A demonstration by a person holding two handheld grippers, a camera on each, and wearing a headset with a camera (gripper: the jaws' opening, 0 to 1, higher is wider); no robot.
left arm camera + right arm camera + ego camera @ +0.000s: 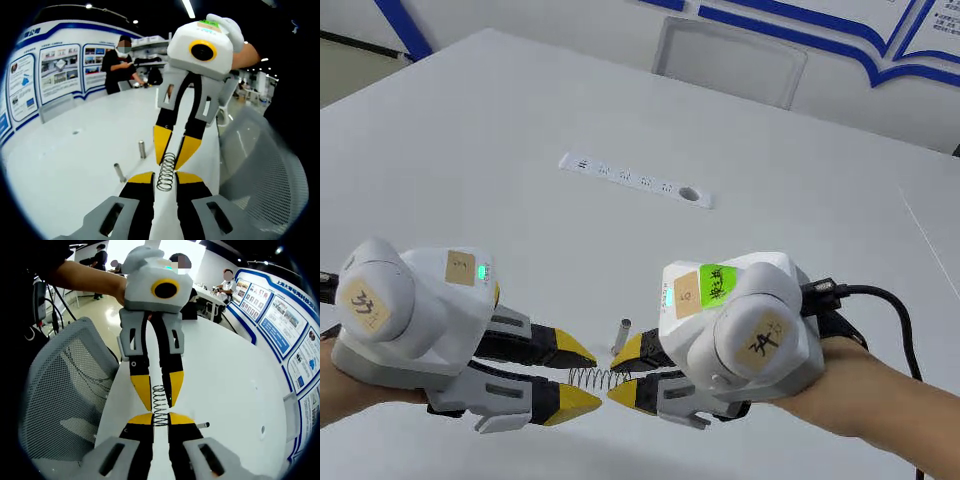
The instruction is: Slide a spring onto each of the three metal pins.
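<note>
Spring [600, 378] handling is the step in hand, before any threading onto a pin. The left hand-held gripper [582, 376] and the right hand-held gripper [618, 371] face each other tip to tip, low over the white worktop [520, 130], and the coil spans the short gap between them.

In the left gripper view the spring [166, 172] sits between that gripper's own yellow tips, which press on its near end. The right hand-held gripper [174, 152] closes around the far end. The right gripper view shows the same from the other side, with the spring [160, 407] pinched at its own tips and the left hand-held gripper [159, 401] clasping the opposite end. Both therefore look closed on the one spring.

A bare pin [621, 336] stands upright just beyond the tips. In the left gripper view this pin [119, 172] lies to the left of the jaws. A second pin [142, 149] farther off looks ribbed, possibly already carrying a spring, though that is too small to settle.

The next move probably calls for one gripper to let go so the other can turn the coil upright. The open end would then need lining up over the bare pin's top before lowering.
</note>
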